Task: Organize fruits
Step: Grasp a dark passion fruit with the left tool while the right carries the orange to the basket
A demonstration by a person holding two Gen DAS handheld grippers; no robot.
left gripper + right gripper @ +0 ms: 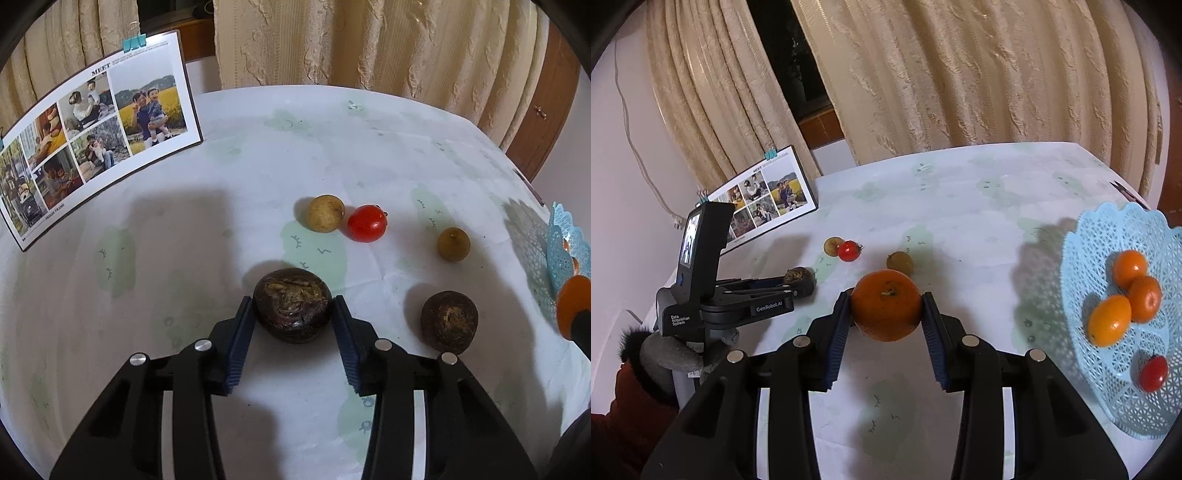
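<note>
A dark brown round fruit (291,306) rests on the tablecloth, and my left gripper (292,300) is shut on it, both pads pressing its sides. The right wrist view shows the same gripper (798,282) low at the left. My right gripper (886,295) is shut on an orange (885,304), held above the table. A light blue mesh basket (1082,258) at the right holds three orange fruits and a cherry tomato (1153,373). Loose on the cloth lie a second dark fruit (449,321), a yellowish fruit (325,213), a red tomato (366,223) and a small brownish fruit (453,244).
A photo calendar (99,136) stands propped at the table's back left. Beige curtains hang behind the table. A person's dark red sleeve (624,424) shows at the lower left of the right wrist view. The table edge curves away at the far right.
</note>
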